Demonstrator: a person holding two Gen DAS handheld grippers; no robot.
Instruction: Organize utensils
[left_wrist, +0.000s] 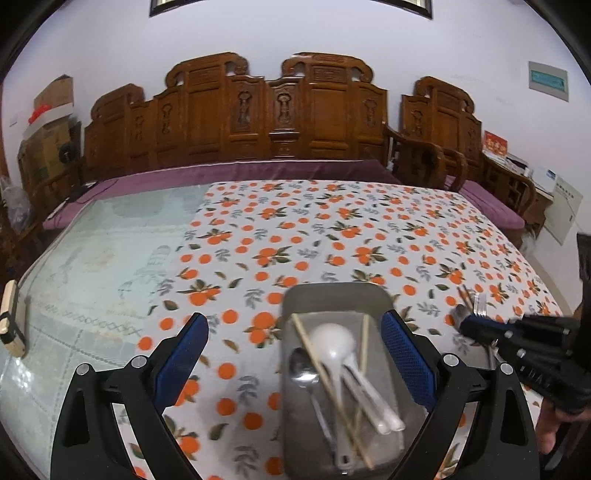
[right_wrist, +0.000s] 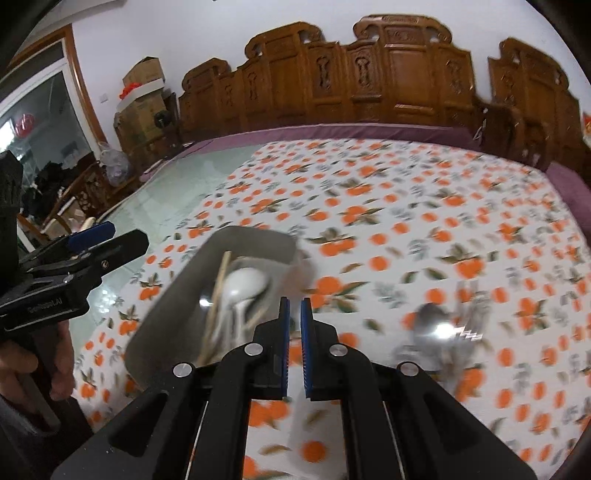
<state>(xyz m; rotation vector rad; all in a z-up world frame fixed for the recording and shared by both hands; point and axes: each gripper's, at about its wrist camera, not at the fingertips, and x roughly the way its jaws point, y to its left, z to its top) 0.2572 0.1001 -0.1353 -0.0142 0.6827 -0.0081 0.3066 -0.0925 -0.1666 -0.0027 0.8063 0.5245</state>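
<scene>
A grey metal tray (left_wrist: 295, 295) (right_wrist: 173, 299) lies on the orange-print tablecloth. It holds a white spoon (left_wrist: 334, 341) (right_wrist: 243, 284), a metal spoon (left_wrist: 301, 365), chopsticks (left_wrist: 314, 354) and other utensils. My left gripper (left_wrist: 295, 343) stands open above the tray's left part, with nothing between its pads. My right gripper (right_wrist: 294, 306) is shut and empty, just right of the tray. It also shows at the right edge of the left wrist view, right gripper (left_wrist: 465, 325). Loose on the cloth to the right lie a metal spoon (right_wrist: 434, 325), a fork (right_wrist: 467, 325) (left_wrist: 480, 302) and chopsticks (left_wrist: 464, 295).
A carved wooden bench (left_wrist: 258, 110) with a purple cushion stands behind the table. The left part of the table is bare glass (left_wrist: 92, 258). A small cream object (left_wrist: 9, 317) rests at the table's left edge. A hand (right_wrist: 22, 369) holds the left gripper's handle.
</scene>
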